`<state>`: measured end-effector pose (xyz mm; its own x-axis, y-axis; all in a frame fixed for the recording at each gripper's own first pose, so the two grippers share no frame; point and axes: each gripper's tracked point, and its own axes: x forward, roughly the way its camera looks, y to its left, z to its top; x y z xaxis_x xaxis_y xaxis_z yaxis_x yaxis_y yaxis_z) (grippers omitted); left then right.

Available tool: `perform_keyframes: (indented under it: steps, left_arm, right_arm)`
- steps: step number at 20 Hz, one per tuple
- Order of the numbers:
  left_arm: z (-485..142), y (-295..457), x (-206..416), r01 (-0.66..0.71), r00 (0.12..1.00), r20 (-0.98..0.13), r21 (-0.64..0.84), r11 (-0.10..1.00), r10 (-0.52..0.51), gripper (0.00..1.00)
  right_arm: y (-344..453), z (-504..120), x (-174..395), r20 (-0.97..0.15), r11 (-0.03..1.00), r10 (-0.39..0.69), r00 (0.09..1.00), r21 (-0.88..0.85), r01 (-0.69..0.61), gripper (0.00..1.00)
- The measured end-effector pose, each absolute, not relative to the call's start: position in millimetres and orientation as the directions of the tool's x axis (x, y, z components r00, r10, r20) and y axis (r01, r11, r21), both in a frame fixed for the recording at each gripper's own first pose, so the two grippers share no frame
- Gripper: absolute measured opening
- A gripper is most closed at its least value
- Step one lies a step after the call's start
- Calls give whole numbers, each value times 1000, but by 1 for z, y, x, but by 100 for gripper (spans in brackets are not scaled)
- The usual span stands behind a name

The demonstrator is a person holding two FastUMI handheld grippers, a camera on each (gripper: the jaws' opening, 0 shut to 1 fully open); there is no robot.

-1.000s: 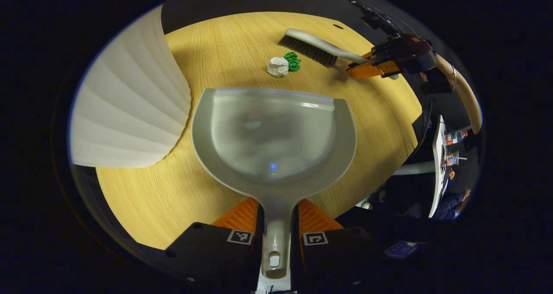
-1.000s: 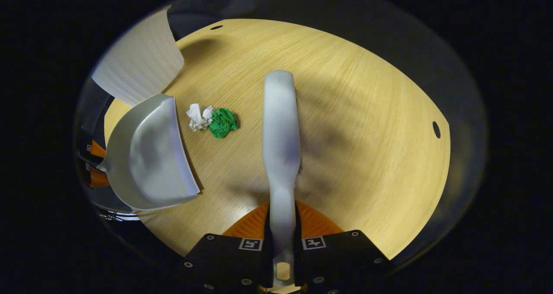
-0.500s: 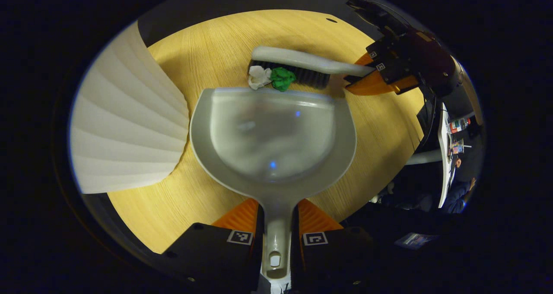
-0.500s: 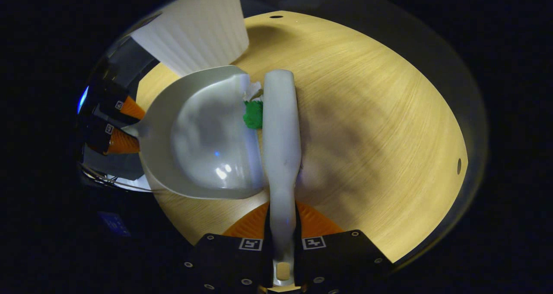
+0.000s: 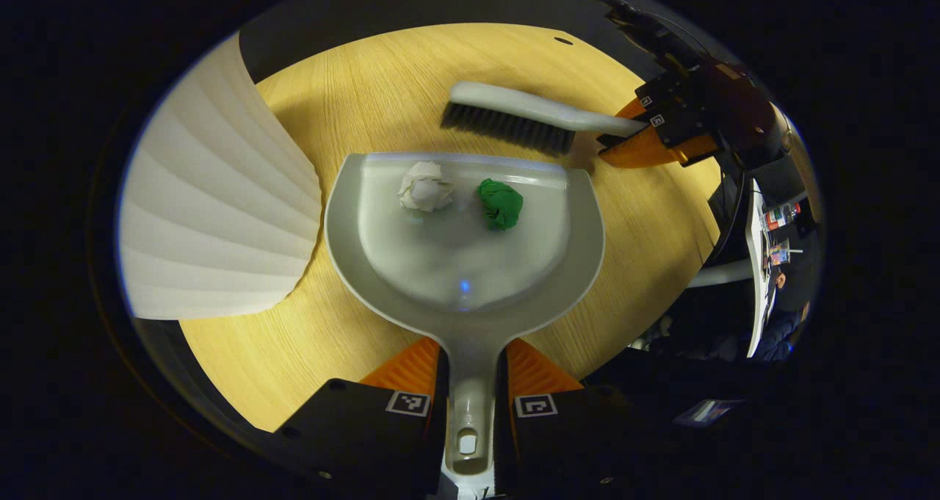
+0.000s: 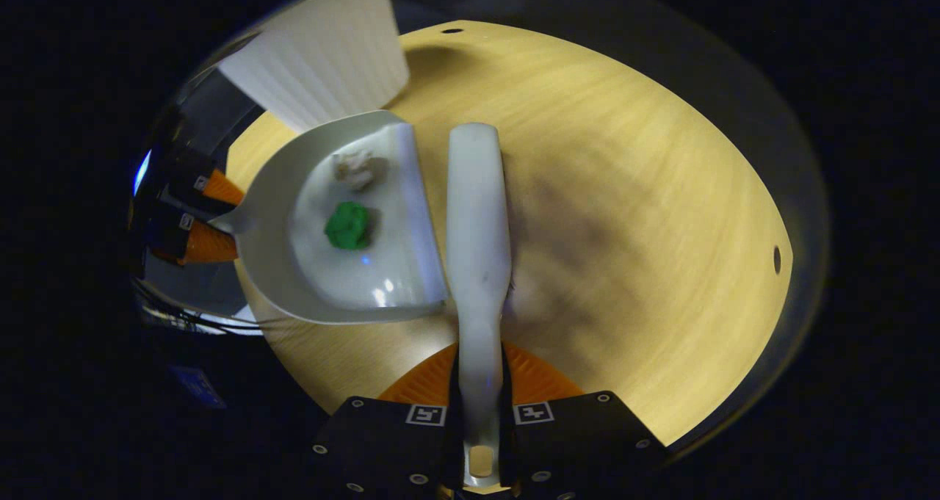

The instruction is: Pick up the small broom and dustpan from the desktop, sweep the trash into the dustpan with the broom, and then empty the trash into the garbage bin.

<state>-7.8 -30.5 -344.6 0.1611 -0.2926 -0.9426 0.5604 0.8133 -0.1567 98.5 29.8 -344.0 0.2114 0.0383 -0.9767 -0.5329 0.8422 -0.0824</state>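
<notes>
No readable writing, just square markers on gripper bodies. Left gripper (image 5: 470, 371) clamped on dustpan (image 5: 464, 225) handle, centre frame; white wad (image 5: 424, 186) and green wad (image 5: 501, 203) inside. Right gripper (image 6: 481, 379) clamped on broom (image 6: 477, 214), just beside pan lip. Pale wooden table (image 6: 631, 214); white ribbed bin (image 5: 213, 221) at left.

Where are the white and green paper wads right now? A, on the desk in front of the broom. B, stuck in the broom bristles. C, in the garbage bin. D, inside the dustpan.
D: the white wad and the green wad both lie in the dustpan, apart from the broom.
</notes>
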Motion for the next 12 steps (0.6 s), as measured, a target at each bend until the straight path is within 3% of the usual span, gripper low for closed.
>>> perform_keyframes:
  steps: [6, 12]
  left_arm:
    - [-295, -43, -8, 613, 216, -914, -146, 777, -343, 28]
    - [-209, -75, -32, 711, 230, -891, -120, 692, -391, 28]
  right_arm:
    - [-23, -340, 59, -977, 952, -4, 215, -69, -297, 19]
    - [-12, -341, 67, -973, 979, -4, 232, -51, -195, 18]
